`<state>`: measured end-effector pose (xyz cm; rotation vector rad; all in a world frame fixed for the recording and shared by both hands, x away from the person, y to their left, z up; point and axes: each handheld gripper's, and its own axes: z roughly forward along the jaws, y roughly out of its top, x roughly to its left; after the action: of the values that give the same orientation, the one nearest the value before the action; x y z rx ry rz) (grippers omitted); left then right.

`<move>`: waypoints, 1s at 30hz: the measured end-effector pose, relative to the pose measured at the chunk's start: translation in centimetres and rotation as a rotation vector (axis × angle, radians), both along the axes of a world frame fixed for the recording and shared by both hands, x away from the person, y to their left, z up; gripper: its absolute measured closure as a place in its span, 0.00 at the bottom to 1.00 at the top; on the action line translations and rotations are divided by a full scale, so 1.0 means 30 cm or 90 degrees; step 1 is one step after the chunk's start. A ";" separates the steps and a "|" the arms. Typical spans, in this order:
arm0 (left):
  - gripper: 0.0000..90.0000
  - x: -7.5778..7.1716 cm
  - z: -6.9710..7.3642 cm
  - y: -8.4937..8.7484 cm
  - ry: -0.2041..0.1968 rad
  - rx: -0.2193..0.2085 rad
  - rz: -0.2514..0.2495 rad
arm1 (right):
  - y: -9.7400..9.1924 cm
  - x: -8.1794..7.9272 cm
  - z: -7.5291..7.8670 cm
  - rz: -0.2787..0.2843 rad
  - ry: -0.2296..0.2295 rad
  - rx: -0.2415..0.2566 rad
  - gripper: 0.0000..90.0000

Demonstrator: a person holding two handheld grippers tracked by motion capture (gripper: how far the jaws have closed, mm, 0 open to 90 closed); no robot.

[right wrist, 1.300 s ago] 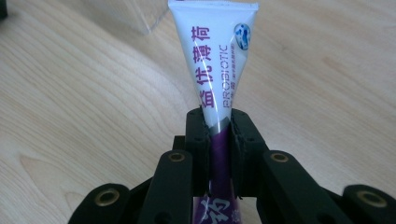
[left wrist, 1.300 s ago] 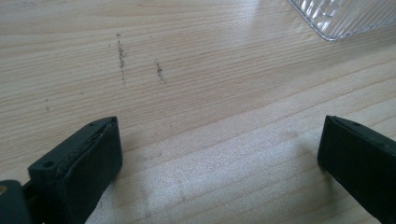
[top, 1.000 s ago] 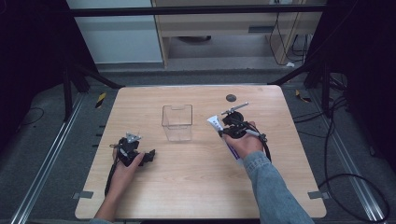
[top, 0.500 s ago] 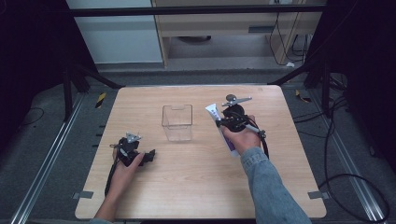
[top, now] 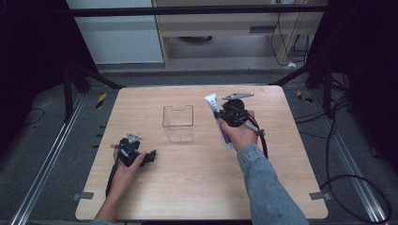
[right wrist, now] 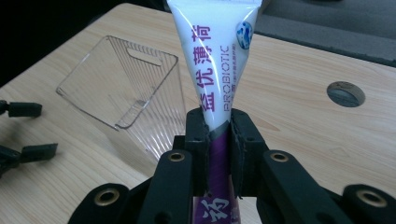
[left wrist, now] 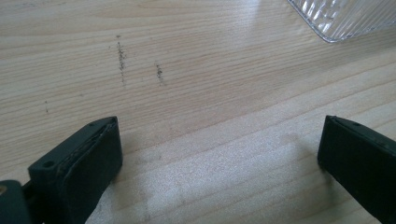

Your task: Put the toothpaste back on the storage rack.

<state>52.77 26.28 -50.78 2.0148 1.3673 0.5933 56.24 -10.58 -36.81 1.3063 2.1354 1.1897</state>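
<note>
Toothpaste tube (right wrist: 215, 70) is clamped in the right claw (right wrist: 218, 128), just right of the clear box (top: 178, 123). Left claw (left wrist: 219, 154) rests wide open on the desk (top: 187, 187), holding nothing.

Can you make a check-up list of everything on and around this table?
Surface: wooden table, bare wood with a few dark scuffs and a round hole near the far edge.
Job's things: toothpaste tube, white and purple, lifted off the table; clear box, upright and empty.
Clutter: nothing seen.
Grippers: right gripper shut on the tube; left gripper open, resting low on the table.
Cables: one trails from each gripper; more lie on the floor at right.
Surroundings: dark frame, grey floor, cabinets behind.
</note>
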 end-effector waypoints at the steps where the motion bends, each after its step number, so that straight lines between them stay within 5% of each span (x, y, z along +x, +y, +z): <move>1: 0.00 0.000 0.000 0.000 0.000 0.000 0.000 | 0.004 -0.001 -0.003 0.000 -0.004 -0.002 0.88; 16: 0.00 0.002 0.000 -0.001 0.001 0.000 0.000 | 0.033 -0.002 0.035 -0.012 -0.044 0.027 0.88; 30: 0.00 0.002 0.000 -0.002 0.000 -0.001 0.001 | 0.090 0.013 0.126 0.003 -0.107 0.023 0.88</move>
<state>52.84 26.23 -50.78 2.0127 1.3691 0.5927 56.64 -7.90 -33.02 1.1724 2.0077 1.2961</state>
